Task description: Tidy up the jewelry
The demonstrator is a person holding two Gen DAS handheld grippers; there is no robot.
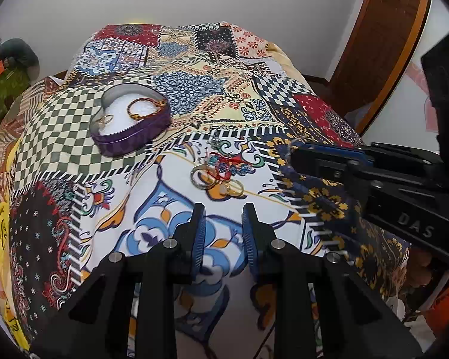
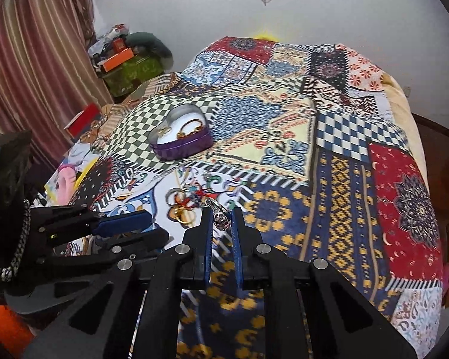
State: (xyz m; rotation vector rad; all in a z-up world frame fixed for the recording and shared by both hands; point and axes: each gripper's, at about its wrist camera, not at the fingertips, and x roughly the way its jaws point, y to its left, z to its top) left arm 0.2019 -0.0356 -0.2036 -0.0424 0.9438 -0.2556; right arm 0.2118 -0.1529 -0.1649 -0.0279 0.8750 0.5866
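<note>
A purple heart-shaped tin [image 1: 128, 140] [image 2: 182, 148] with a white lining lies on the patchwork bedspread. It holds a brown-and-gold bracelet [image 1: 146, 107] [image 2: 191, 128] and a small ring [image 1: 104, 119]. Nearer to me, a loose pile of jewelry [image 1: 218, 173] [image 2: 185, 203] holds rings, hoops and a red string. My right gripper [image 2: 221, 212] [image 1: 294, 158] is shut on an ornate silver ring [image 2: 220, 215], just right of the pile. My left gripper [image 1: 223, 209] [image 2: 157, 226] hovers just short of the pile, jaws narrowly apart with only the bedspread showing between them.
The patchwork bedspread [image 1: 284, 89] [image 2: 329, 164] covers the whole bed. A striped curtain [image 2: 30, 59], a red box [image 2: 83, 118] and stacked clutter [image 2: 125, 59] stand on the left side. A wooden door [image 1: 383, 45] is at the right, and a white wall lies beyond the bed.
</note>
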